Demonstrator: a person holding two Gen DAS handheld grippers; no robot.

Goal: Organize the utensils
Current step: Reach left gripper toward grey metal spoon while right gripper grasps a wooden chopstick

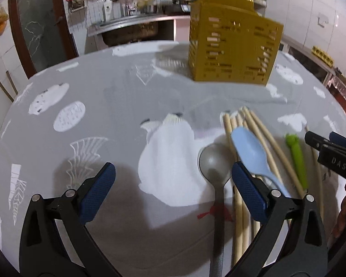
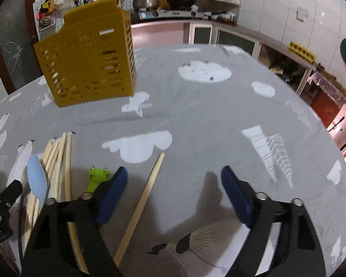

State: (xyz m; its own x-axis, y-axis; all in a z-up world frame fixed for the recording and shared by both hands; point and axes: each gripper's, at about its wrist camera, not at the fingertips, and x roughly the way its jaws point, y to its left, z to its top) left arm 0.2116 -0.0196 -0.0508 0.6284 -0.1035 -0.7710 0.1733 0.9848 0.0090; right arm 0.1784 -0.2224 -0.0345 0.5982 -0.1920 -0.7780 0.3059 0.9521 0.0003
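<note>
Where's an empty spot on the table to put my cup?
Bare cloth lies to the right of the lone chopstick, out to the table's far edge. Another open patch sits left of the metal spoon. It's crowded where the chopsticks, blue spoon and green frog utensil bunch together before the yellow holder.

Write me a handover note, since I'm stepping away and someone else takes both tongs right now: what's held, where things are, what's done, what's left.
Left tongs: open, empty, over the grey metal spoon.
Right tongs: open, empty, with a single chopstick lying between the fingers.
On the tablecloth: chopstick bundle, blue spoon, green frog utensil.
Yellow holder stands at the far side; light sticks show through its slots, contents unclear.
Done: cannot tell. Left: move the loose utensils into the holder.
</note>
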